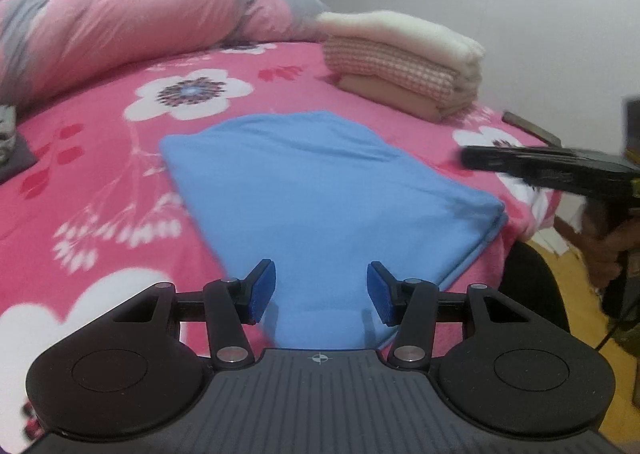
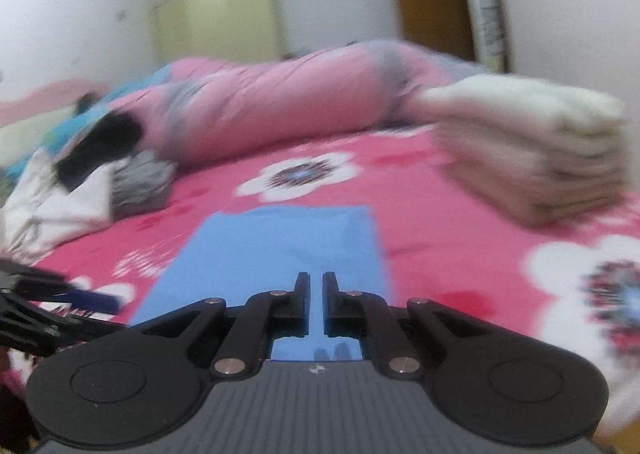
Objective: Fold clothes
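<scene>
Folded stack (image 1: 404,61) beyond blue garment (image 1: 320,193), quilt (image 1: 132,25) behind

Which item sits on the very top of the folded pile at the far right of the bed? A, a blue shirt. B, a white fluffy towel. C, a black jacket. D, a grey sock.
B: the white fluffy towel lies on top of the checked cloth in that pile, while the blue shirt lies flat on the bed sheet apart from it.

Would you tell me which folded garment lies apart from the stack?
The blue garment lies flat alone before both grippers; the white and checked ones sit stacked behind.
</scene>
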Motion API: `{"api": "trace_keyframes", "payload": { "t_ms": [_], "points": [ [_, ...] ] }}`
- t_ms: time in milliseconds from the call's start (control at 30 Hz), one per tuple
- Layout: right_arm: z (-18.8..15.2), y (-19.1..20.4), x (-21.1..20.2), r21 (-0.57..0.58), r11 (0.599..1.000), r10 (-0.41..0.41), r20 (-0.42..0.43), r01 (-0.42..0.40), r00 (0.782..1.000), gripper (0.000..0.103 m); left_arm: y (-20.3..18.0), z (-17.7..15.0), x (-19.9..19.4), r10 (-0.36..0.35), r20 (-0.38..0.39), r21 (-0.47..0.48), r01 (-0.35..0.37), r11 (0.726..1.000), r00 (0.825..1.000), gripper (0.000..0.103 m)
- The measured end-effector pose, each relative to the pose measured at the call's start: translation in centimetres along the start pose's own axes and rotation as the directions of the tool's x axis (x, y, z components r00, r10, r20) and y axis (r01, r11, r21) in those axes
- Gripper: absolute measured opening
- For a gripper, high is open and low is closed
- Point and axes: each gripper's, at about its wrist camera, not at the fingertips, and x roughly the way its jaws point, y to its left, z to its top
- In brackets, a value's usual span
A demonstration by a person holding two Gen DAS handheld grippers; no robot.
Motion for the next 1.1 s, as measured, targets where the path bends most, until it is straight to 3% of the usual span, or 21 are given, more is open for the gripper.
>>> {"api": "trace_keyframes", "payload": {
  "t_ms": [67, 167, 300, 433, 500, 667, 867, 967, 1033, 1100],
  "points": [
    [0.2, 0.2, 2.0, 0.050, 0.998, 0.046, -0.049, -0.044, 0.998, 0.005, -0.1, -0.5, 2.1, -0.002, -0.066, -0.009, 0.002, 1.000, 0.998, 0.050],
    [0.9, -0.4, 3.9, 0.135, 0.989, 0.075, -0.098, -0.061, 0.992, 0.005, 0.0, -1.2, 2.4, -0.006, -0.046, -0.008, 0.006, 1.000, 0.999, 0.051],
    [3.3, -0.4, 5.3, 0.073, 0.997, 0.047, -0.118, -0.038, 0.992, 0.005, 0.4, -1.4, 2.1, -0.033, -0.039, -0.017, 0.033, 0.999, 0.999, 0.051],
    [4.4, -1.0, 9.1, 0.020, 0.997, 0.081, -0.190, -0.079, 0.978, 0.005, 0.2, -1.6, 2.0, -0.032, -0.032, 0.009, 0.032, 0.999, 0.999, 0.051],
    [4.2, -2.7, 11.6, 0.031, 0.998, 0.054, -0.258, -0.048, 0.965, 0.002, 0.1, -1.9, 1.9, -0.034, -0.020, 0.018, 0.034, 0.999, 0.999, 0.051],
    [6.0, -7.7, 12.1, 0.169, 0.983, -0.034, -0.244, 0.077, 0.969, 0.000, 0.4, -2.5, 1.7, -0.045, 0.012, 0.029, 0.045, 0.999, 0.999, 0.051],
    [7.8, -4.2, 15.0, 0.026, 0.996, 0.091, -0.282, -0.087, 0.955, 0.000, 0.3, -2.6, 1.7, -0.043, 0.024, 0.052, 0.041, 0.998, 0.999, 0.051],
    [7.3, -4.4, 17.9, -0.069, 0.997, 0.001, -0.327, -0.025, 0.945, 0.000, 0.2, -2.8, 1.6, -0.040, 0.034, 0.048, 0.038, 0.998, 0.999, 0.051],
    [8.1, -6.1, 17.8, -0.076, 0.991, -0.127, -0.270, 0.111, 0.954, 0.000, 0.2, -2.9, 1.6, -0.042, 0.039, 0.048, 0.040, 0.998, 0.998, 0.051],
    [9.1, -7.1, 16.9, -0.071, 0.974, -0.227, -0.212, 0.217, 0.950, 0.000, 0.4, -3.0, 1.5, -0.049, 0.043, 0.048, 0.047, 0.998, 0.998, 0.051]
  ]
}}
